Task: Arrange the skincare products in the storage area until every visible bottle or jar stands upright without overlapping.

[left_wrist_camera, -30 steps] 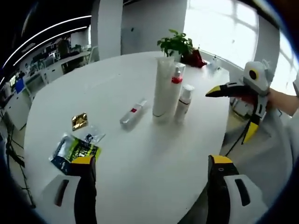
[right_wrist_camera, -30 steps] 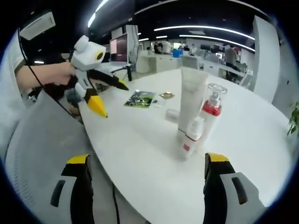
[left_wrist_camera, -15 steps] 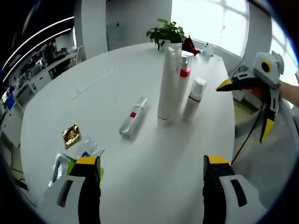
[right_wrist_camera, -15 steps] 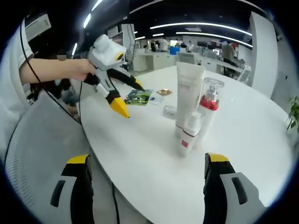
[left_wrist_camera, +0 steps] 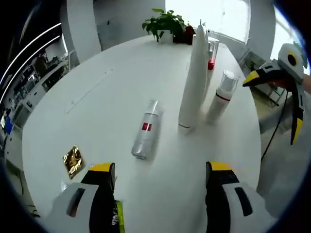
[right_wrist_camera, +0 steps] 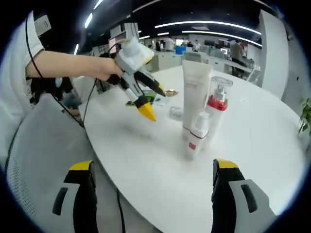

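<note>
On the round white table (left_wrist_camera: 104, 90) a silver bottle with a red label (left_wrist_camera: 146, 129) lies on its side. Beside it stand a tall white tube (left_wrist_camera: 192, 80), a clear spray bottle with a red collar (left_wrist_camera: 210, 51) and a small white pump bottle (left_wrist_camera: 218, 97). My left gripper (left_wrist_camera: 160, 167) hovers open just short of the lying bottle, nothing between its jaws. My right gripper (right_wrist_camera: 154, 165) is open at the table's edge, facing the white tube (right_wrist_camera: 195, 97), the spray bottle (right_wrist_camera: 216, 109) and the pump bottle (right_wrist_camera: 196, 141). The left gripper (right_wrist_camera: 154, 102), held by a hand, hangs over the table.
A gold sachet (left_wrist_camera: 73, 159) lies near my left jaw, and a green packet (right_wrist_camera: 148, 99) lies beyond the bottles. A potted plant (left_wrist_camera: 165, 22) stands at the far edge. A grey mesh chair (right_wrist_camera: 39, 160) sits below the right gripper. The right gripper (left_wrist_camera: 284, 73) hangs off the table's right side.
The left gripper has moved forward over the table toward the lying silver bottle, still open. The right gripper has hardly moved. The bottles stay as they were.
</note>
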